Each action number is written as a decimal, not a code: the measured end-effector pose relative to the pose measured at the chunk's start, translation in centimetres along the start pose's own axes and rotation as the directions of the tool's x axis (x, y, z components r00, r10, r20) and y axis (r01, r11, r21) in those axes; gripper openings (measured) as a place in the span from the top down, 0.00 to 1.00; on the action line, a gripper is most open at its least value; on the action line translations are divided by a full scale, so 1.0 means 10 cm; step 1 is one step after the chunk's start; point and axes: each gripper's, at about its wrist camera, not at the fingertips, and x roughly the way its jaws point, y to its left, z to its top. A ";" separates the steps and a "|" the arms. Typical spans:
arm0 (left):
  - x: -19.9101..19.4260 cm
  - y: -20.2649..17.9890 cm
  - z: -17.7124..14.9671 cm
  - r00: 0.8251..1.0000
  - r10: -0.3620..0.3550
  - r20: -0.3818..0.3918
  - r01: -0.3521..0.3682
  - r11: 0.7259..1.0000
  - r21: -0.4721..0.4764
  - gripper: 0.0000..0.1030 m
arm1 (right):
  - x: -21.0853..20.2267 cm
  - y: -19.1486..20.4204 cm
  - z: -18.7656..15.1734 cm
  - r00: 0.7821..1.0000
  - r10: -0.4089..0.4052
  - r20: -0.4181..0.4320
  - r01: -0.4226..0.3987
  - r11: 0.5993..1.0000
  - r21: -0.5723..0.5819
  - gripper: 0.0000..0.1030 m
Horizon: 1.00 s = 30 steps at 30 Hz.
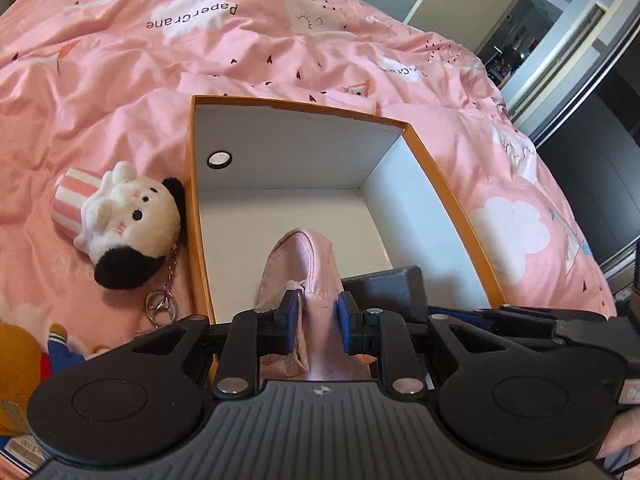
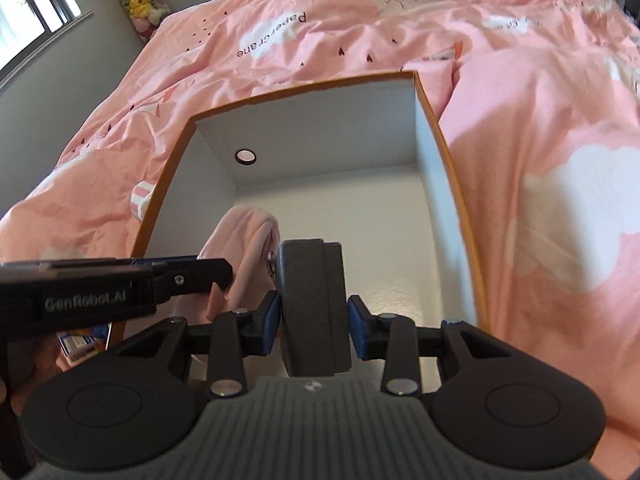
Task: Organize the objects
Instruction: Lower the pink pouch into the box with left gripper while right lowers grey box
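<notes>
Two claws over an open box [image 1: 448, 200] on a pink blanket [image 1: 120, 80]. Left claw [image 1: 318, 312] shut tight on a soft pink pouch [image 1: 300, 264], hanging just inside the box, near the left wall. Right claw [image 2: 313, 314] squeezing a dark gray case [image 2: 312, 304], also inside the box, just right of the pouch. Hard to tell if either thing touches the bottom yet.

Probably the putting-down step. Best to go down slowly, till each thing sits on the white floor. Better to keep the case and pouch side by side, not one on top of the other. Good to let go gently, then lift straight up, away from the walls.

Left outside so far: a fluffy dog toy [image 1: 128, 224] with a key ring, touching the box's left wall, and an orange toy [image 1: 20, 360] in the near corner.
</notes>
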 end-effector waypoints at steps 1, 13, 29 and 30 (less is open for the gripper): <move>0.00 -0.01 0.00 1.000 0.010 -0.010 -0.010 1.000 0.010 0.77 | 0.03 -0.02 0.01 1.000 0.003 -0.013 -0.003 1.000 0.023 0.63; -0.03 -0.12 0.00 0.984 0.152 -0.099 -0.142 0.985 0.093 0.66 | 0.13 0.00 -0.05 0.998 0.040 -0.049 -0.034 0.993 0.114 0.63; -0.58 0.08 0.00 0.996 0.084 0.028 -0.084 0.996 -0.023 0.39 | 0.03 0.29 -0.01 0.997 0.070 -0.031 -0.068 0.995 0.067 0.63; -0.60 0.11 0.00 0.994 0.099 0.041 -0.098 0.995 -0.025 0.37 | 0.02 0.31 -0.01 0.996 0.082 -0.031 -0.080 0.995 0.068 0.64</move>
